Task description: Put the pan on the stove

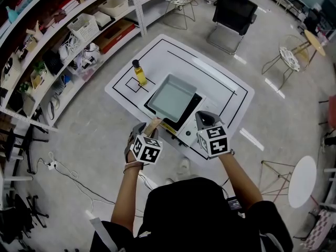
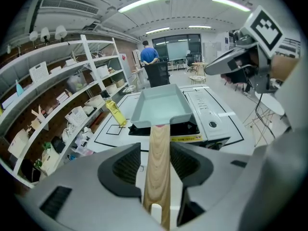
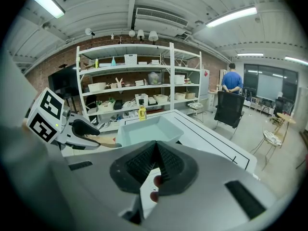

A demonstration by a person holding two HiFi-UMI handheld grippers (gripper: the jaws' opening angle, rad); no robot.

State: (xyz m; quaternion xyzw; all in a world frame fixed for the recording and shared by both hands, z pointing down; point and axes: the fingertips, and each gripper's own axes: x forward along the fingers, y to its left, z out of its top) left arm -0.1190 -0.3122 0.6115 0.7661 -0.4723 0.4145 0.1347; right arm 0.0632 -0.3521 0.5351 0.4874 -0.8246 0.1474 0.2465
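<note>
The left gripper [image 2: 156,163] has its ribbed black fingers [image 2: 126,166] spread wide on either side of the flat, pale wooden handle [image 2: 159,137], with gaps showing. The right gripper [image 3: 155,165] has its ribbed fingers [image 3: 142,165] pressed together, empty. Beyond, the square, matte grey pan [image 2: 160,105] sits on the black stove [image 2: 185,127] on the white table [image 1: 220,83].

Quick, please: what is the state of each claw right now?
Left claw: open, with the wooden pan handle loose inside it.
Right claw: closed, holding nothing.
</note>
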